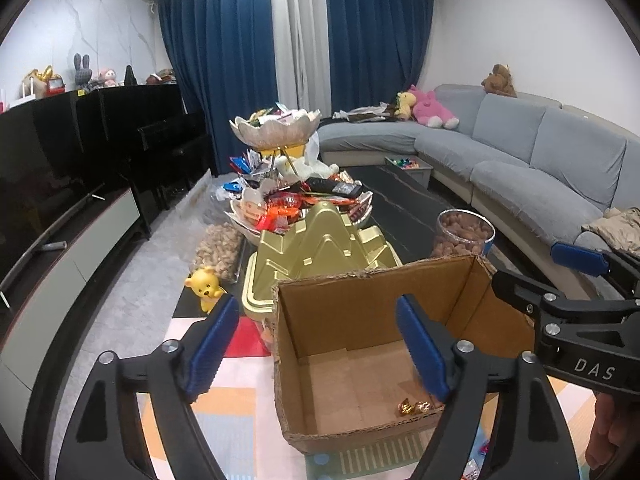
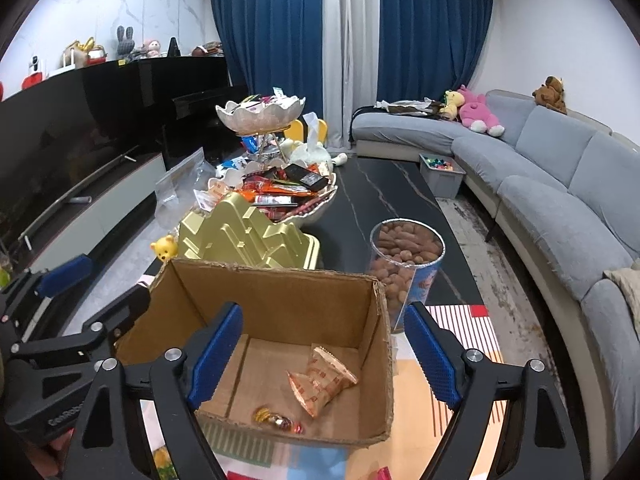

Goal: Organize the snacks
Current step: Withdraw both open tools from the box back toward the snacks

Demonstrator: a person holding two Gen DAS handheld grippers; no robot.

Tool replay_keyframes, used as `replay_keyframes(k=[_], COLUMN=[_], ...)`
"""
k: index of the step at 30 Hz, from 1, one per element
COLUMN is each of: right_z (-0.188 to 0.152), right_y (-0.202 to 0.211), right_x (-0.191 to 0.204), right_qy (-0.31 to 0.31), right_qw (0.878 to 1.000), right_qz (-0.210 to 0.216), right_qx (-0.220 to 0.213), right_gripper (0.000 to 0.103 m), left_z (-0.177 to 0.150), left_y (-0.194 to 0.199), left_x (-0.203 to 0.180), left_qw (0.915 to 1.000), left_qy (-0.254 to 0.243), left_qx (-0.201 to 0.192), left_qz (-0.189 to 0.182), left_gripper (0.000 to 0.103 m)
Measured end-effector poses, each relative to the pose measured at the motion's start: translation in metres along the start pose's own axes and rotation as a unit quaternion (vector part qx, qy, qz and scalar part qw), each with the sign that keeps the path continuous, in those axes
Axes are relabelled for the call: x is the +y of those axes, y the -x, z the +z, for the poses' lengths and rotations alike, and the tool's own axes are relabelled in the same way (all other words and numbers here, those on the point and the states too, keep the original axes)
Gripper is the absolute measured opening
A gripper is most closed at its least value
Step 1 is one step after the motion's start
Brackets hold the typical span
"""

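An open cardboard box [image 1: 376, 296] [image 2: 280, 292] stands on a patterned mat right in front of both grippers. On its floor lie a gold-wrapped candy [image 1: 412, 407] [image 2: 276, 419] and two orange-and-white snack packets [image 2: 322, 380]. My left gripper [image 1: 316, 308] is open and straddles the box's left wall, with nothing between its blue pads. My right gripper [image 2: 323, 312] is open too and straddles the box's right wall, also with nothing in it. Each gripper shows at the edge of the other's view: the right gripper [image 1: 560, 276] and the left gripper [image 2: 92, 292].
Behind the box stand a gold mountain-shaped lid [image 1: 320, 240], a clear tub of nuts [image 2: 406, 256] and a tiered bowl piled with snacks [image 1: 304, 204] on a dark table. A yellow bear toy [image 1: 206, 284] sits at the left; a grey sofa [image 2: 560, 184] runs along the right.
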State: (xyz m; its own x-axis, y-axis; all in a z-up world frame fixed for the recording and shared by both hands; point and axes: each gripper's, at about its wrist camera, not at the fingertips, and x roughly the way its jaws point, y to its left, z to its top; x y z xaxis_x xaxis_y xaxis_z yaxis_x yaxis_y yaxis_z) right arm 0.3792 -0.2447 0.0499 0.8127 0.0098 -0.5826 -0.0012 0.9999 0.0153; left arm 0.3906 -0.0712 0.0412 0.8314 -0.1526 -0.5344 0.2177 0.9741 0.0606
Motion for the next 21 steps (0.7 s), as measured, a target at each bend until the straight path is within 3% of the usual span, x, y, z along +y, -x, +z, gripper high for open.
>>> replay_keyframes(k=[14, 21], right_z=[-0.006, -0.013], right_y=[0.027, 0.038], right_x=[0.0, -0.003], right_qy=[0.008, 0.001], right_qw=[1.0, 0.999], right_qz=[-0.018, -0.02], right_qx=[-0.025, -0.031], right_gripper=[0.084, 0.084], left_z=[-0.009, -0.015], left_y=[0.018, 0.037], left_x=[-0.008, -0.007], left_qw=[0.9999, 0.9999], left_qy=[-0.006, -0.005], left_qx=[0.012, 0.004], left_qz=[0.003, 0.01], left_gripper=[0.081, 0.089])
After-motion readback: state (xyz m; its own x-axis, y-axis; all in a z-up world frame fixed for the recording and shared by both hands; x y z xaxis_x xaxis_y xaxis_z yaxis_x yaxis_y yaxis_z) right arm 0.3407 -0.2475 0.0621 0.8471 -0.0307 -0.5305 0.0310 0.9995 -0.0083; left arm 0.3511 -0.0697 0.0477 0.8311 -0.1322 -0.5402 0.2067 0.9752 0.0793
